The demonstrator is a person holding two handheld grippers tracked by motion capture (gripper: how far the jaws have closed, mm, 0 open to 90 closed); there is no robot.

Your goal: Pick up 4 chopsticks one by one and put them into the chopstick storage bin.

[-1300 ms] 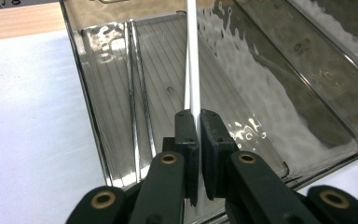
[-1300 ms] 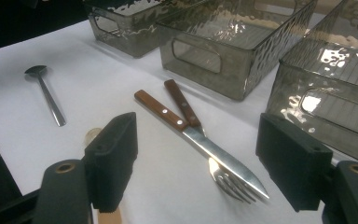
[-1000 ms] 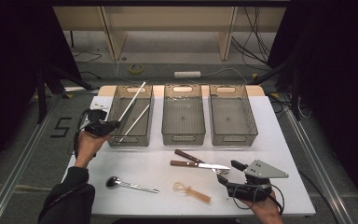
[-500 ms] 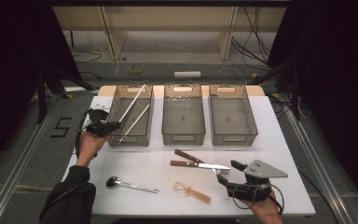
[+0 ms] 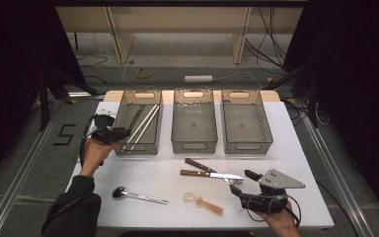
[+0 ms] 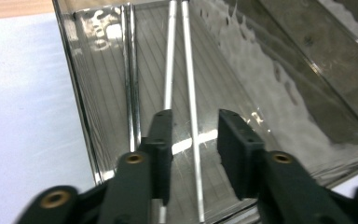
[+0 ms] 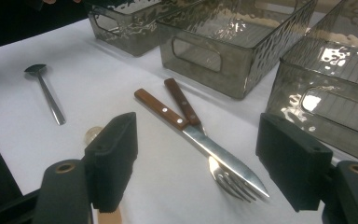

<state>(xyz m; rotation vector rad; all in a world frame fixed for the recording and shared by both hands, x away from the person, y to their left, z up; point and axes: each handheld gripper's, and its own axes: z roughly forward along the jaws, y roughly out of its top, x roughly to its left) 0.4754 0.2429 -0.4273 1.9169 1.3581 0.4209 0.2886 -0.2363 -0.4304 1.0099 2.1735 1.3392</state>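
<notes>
Left hand-held gripper hangs over the near end of the left bin by the worktop's left edge; its jaws have just been opening, one metal chopstick lying loose between them. Right hand-held gripper is wide open, empty, facing the knife and fork near the front right corner.

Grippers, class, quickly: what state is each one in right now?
Left tool: jaws just opened, apart around a chopstick in the tray, not pressing it.
Right tool: open, empty.
</notes>
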